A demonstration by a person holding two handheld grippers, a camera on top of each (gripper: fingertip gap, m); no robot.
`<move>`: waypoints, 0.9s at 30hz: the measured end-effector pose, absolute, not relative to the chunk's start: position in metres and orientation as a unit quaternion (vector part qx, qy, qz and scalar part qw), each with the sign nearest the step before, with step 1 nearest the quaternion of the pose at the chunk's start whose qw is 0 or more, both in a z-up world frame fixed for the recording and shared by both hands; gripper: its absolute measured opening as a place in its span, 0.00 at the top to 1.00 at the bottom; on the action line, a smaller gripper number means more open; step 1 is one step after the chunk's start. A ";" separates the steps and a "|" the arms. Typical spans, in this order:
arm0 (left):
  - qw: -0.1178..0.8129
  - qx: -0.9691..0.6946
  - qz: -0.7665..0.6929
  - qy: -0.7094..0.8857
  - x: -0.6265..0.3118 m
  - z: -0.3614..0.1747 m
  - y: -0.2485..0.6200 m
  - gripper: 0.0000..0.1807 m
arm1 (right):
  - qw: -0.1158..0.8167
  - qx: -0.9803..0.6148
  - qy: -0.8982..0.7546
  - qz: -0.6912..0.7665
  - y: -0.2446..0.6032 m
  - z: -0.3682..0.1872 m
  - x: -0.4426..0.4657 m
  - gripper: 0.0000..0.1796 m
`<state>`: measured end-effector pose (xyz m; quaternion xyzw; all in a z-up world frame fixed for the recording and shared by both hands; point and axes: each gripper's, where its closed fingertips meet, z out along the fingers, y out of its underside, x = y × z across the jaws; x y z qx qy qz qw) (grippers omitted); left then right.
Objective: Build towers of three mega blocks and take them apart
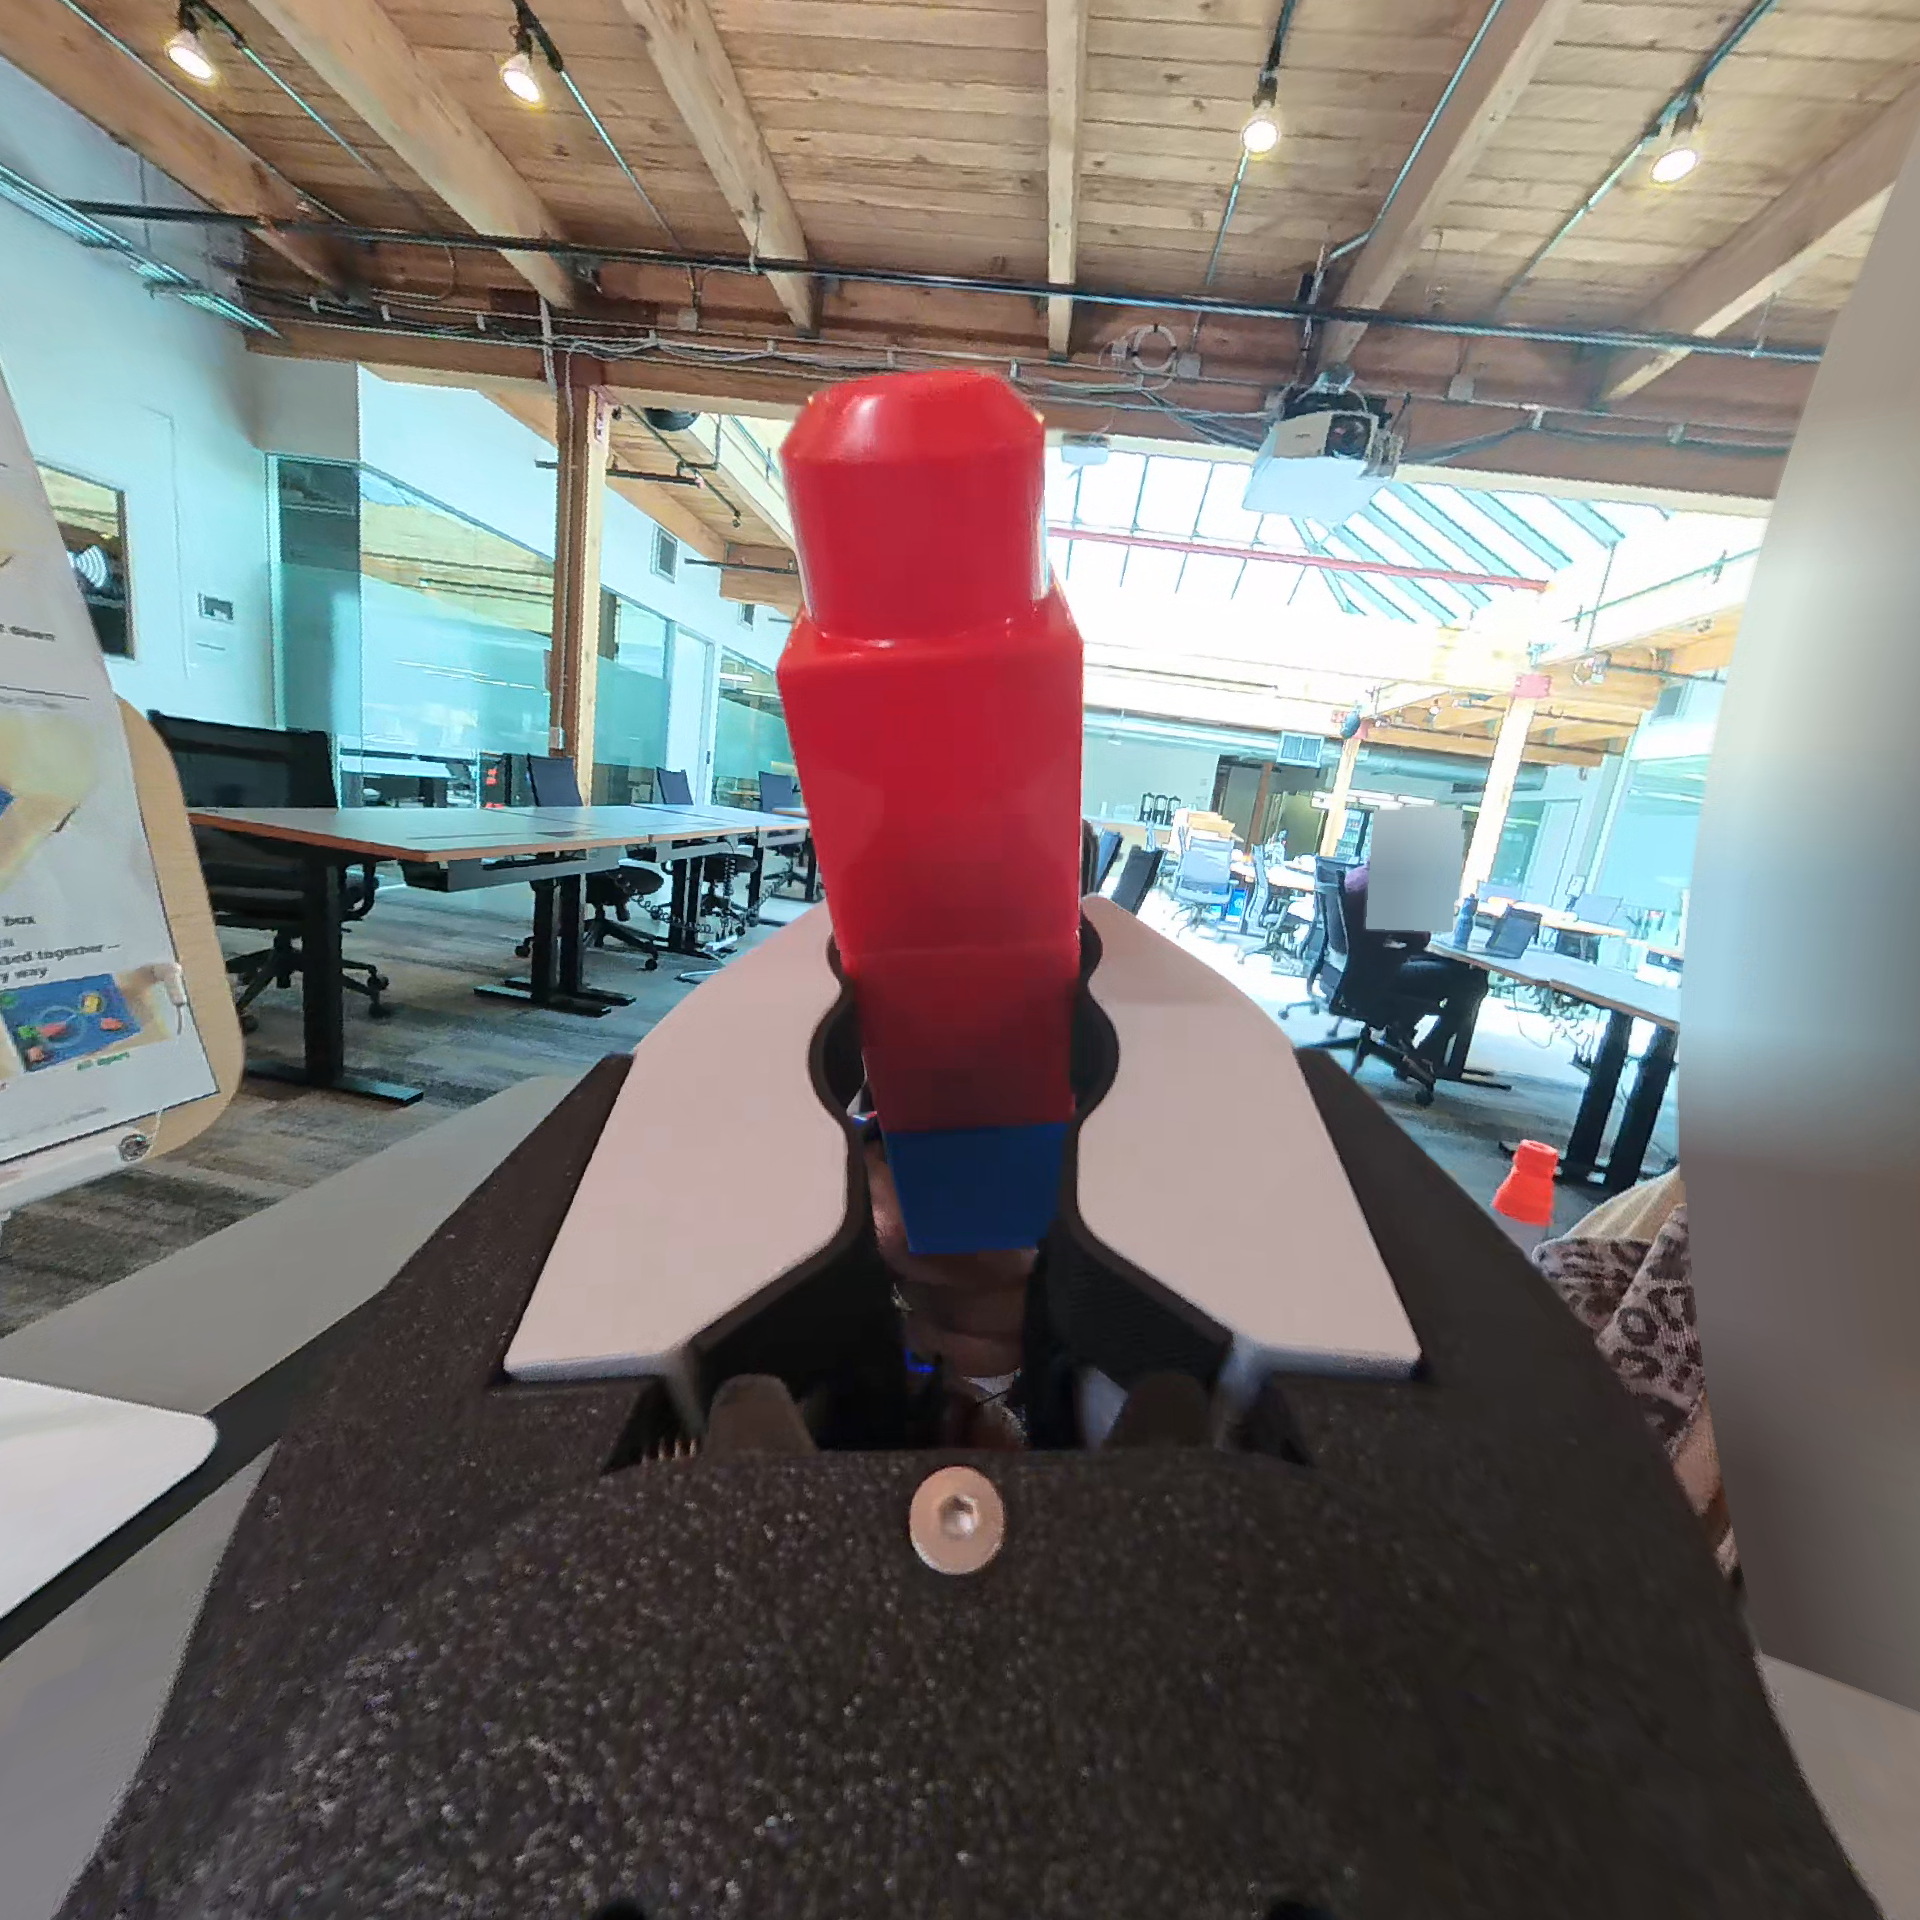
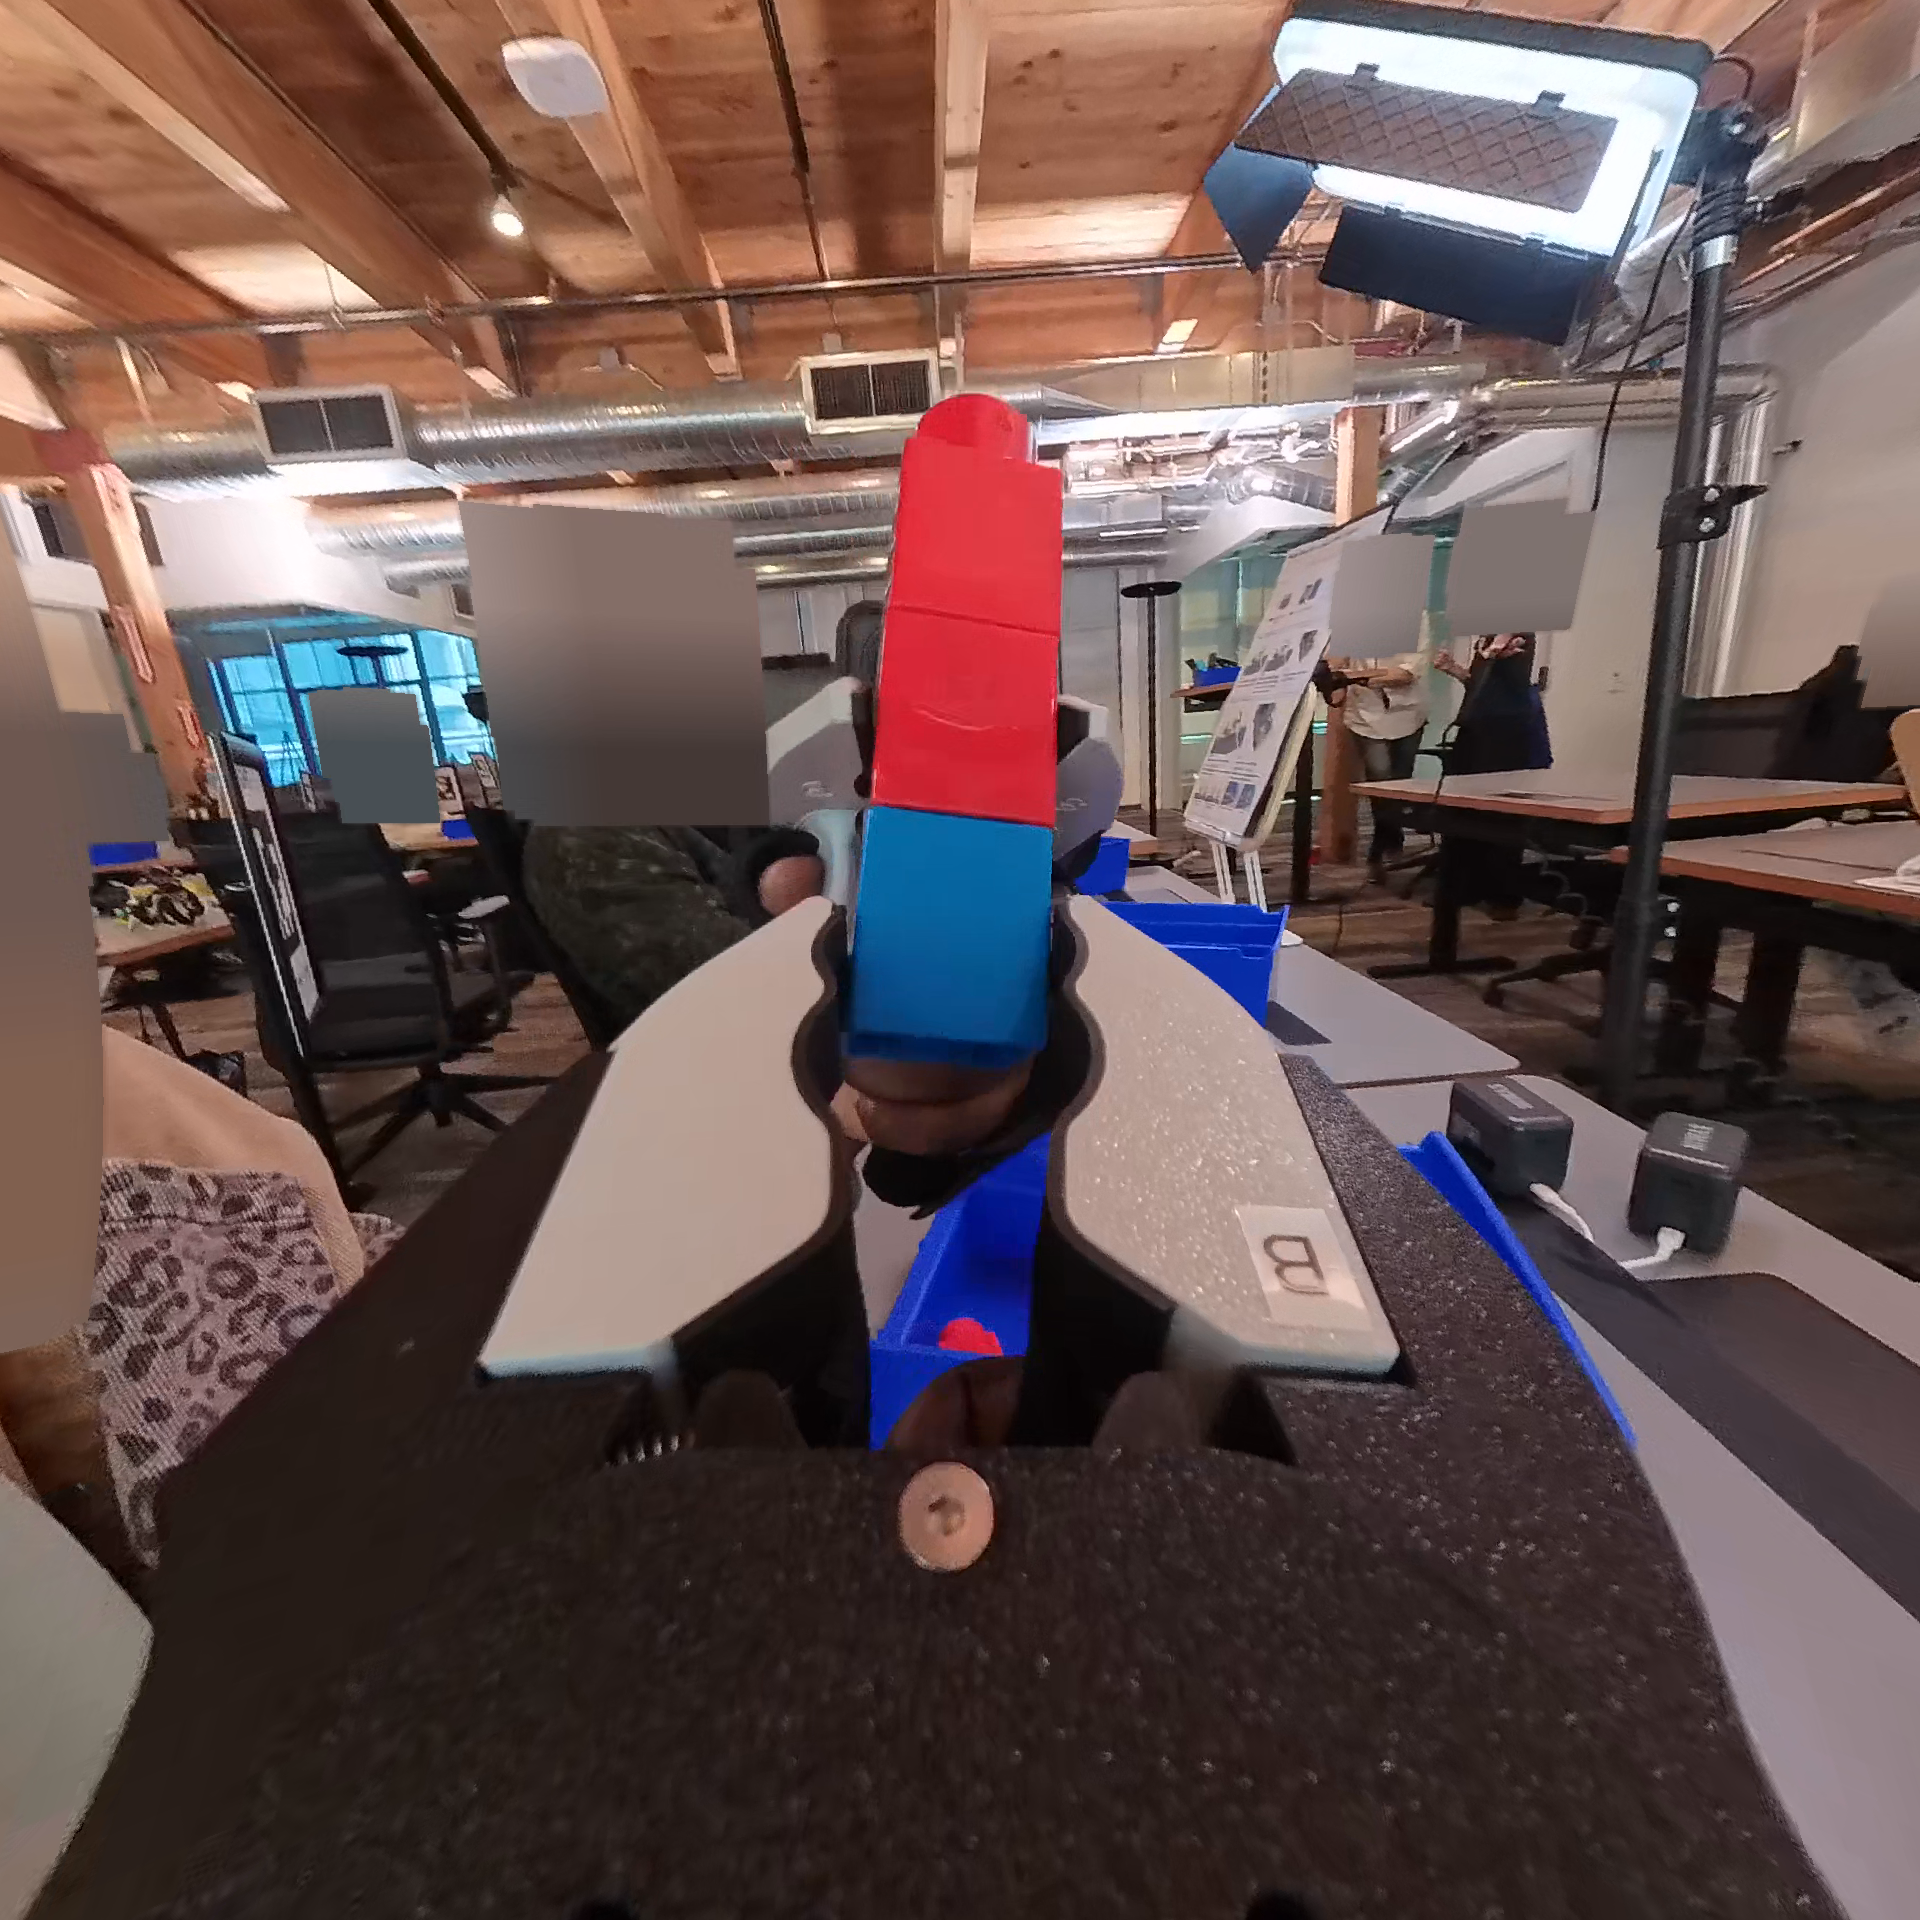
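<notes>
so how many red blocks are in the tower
2. The upper red block is at the top with its stud free; the lower red block sits under it, gripped by the left gripper. Beneath is the blue block, held by the right gripper.

Two glossy red plastic mega blocks (image 2: 966,634) stacked on one bright blue plastic mega block (image 2: 951,935). Pale grey finger plates (image 2: 1174,1132) set on speckled black gripper bodies (image 2: 935,1714). Deep blue plastic bins (image 2: 1205,940) on a grey tabletop (image 2: 1382,1023). Leopard-spotted grey and black fabric (image 2: 197,1309). Small orange-red cone-shaped piece (image 1: 1525,1179). Warm brown wooden ceiling planks (image 1: 935,135).
</notes>
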<state>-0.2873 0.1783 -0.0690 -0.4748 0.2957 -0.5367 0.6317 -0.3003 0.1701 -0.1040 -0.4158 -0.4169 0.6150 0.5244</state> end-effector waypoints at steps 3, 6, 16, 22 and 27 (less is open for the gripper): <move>0.625 -0.480 -0.548 0.281 -0.291 -0.069 0.181 0.80 | 0.524 -0.425 -0.430 0.600 0.171 -0.108 -0.301 0.79; 0.620 -0.482 -0.548 0.286 -0.289 -0.070 0.180 0.80 | 0.526 -0.428 -0.437 0.591 0.170 -0.111 -0.305 0.79; 0.622 -0.503 -0.500 0.331 -0.283 -0.080 0.175 0.80 | 0.493 -0.448 -0.465 0.584 0.167 -0.122 -0.305 0.80; 0.582 -0.563 -0.433 0.397 -0.269 -0.113 0.178 0.80 | 0.531 -0.430 -0.453 0.574 0.177 -0.110 -0.274 0.74; 0.512 -0.593 -0.405 0.472 -0.248 -0.147 0.170 0.80 | 0.544 -0.400 -0.443 0.589 0.172 -0.097 -0.266 0.72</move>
